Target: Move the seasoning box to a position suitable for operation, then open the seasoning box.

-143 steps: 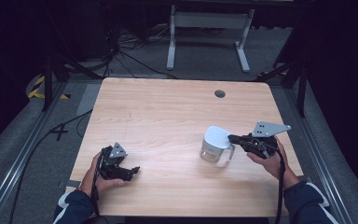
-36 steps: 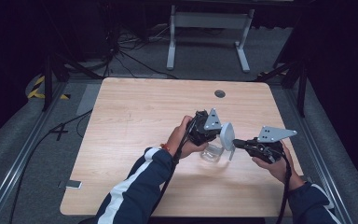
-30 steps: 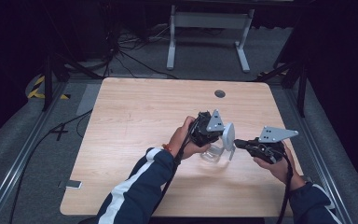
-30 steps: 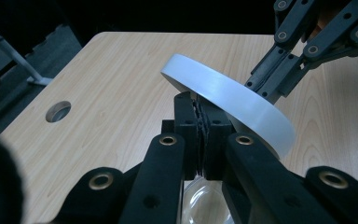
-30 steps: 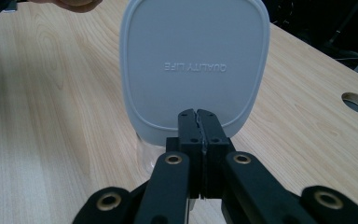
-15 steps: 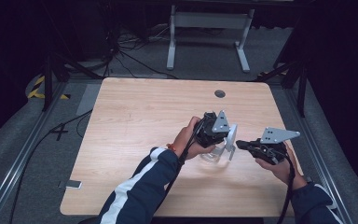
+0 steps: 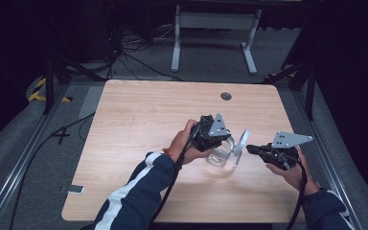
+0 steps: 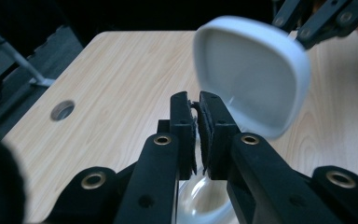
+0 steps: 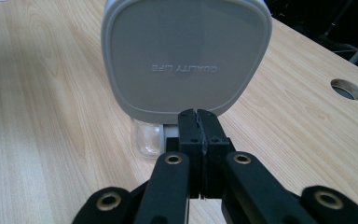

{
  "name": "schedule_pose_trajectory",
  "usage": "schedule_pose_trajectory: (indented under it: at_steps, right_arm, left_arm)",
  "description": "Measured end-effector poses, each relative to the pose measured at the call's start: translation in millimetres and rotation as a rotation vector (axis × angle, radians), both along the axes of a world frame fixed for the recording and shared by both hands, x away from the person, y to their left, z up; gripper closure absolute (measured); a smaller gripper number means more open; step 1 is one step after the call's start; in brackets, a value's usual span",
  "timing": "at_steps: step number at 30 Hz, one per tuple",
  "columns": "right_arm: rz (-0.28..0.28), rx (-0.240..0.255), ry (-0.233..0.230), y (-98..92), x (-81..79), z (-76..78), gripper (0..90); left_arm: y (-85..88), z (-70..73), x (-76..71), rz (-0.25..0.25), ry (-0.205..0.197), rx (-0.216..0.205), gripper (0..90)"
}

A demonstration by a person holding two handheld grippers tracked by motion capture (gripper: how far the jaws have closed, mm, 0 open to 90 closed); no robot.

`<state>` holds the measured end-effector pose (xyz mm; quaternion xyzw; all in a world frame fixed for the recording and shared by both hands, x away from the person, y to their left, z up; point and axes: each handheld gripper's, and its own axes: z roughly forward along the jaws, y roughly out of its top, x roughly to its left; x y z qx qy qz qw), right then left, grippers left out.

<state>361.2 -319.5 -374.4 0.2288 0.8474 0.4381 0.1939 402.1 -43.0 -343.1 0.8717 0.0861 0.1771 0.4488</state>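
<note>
Your counter (image 7: 139, 124) is a light wood top with a round grommet hole (image 7: 226, 96) near its far edge; a small flat object (image 7: 72, 189) lies on the floor just off its near left corner.

Landmark: the clear container (image 7: 219, 155). It stands on the counter, right of centre and toward the near edge.

Your left forearm, in a dark sleeve with a white stripe (image 7: 124, 196), reaches diagonally across to the container from the near left side.

Your left claw (image 7: 214, 139) sits directly over the container. In the left gripper view its jaws are pressed nearly together on the container's clear wall (image 8: 198, 122), with the container's hollow visible just below them.

The grey lid (image 7: 241, 143) is off the container, just to its right, held on edge and tilted. In the left gripper view its hollow underside (image 8: 251, 74) faces you; in the right gripper view its top (image 9: 186, 51) carries raised lettering, seen inverted.

Your right claw (image 7: 250, 149) is right of the container, jaws pinched tight on the lid's lower edge (image 9: 199, 119); the container (image 9: 148, 135) shows behind it.
</note>
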Motion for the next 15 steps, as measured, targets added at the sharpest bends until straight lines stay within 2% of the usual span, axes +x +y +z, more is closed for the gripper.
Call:
schedule_pose_trajectory:
  at_steps: [2,6,9,13,15]
  right_arm:
    - [0.000,-0.003,-0.003,0.4,-0.3,0.0,89.9]
    - [-0.001,-0.005,-0.002,0.8,-1.5,0.2,89.8]
    - [-0.001,-0.009,-0.005,0.4,-2.6,0.5,89.8]
    - [-0.005,-0.014,-0.007,-0.6,-3.5,0.6,89.7]
    - [-0.007,-0.022,-0.008,-1.4,-3.6,0.0,89.7]
  left_arm:
    - [13.6,-1.9,1.4,0.022,0.004,-0.002,83.6]
    - [32.4,-6.5,1.8,0.053,-0.006,0.023,81.9]
    - [47.9,-12.1,1.9,0.088,0.004,0.034,78.2]
    - [71.4,-21.2,1.5,0.147,0.004,0.078,69.3]
    - [85.8,-26.2,0.6,0.161,0.004,0.107,67.0]
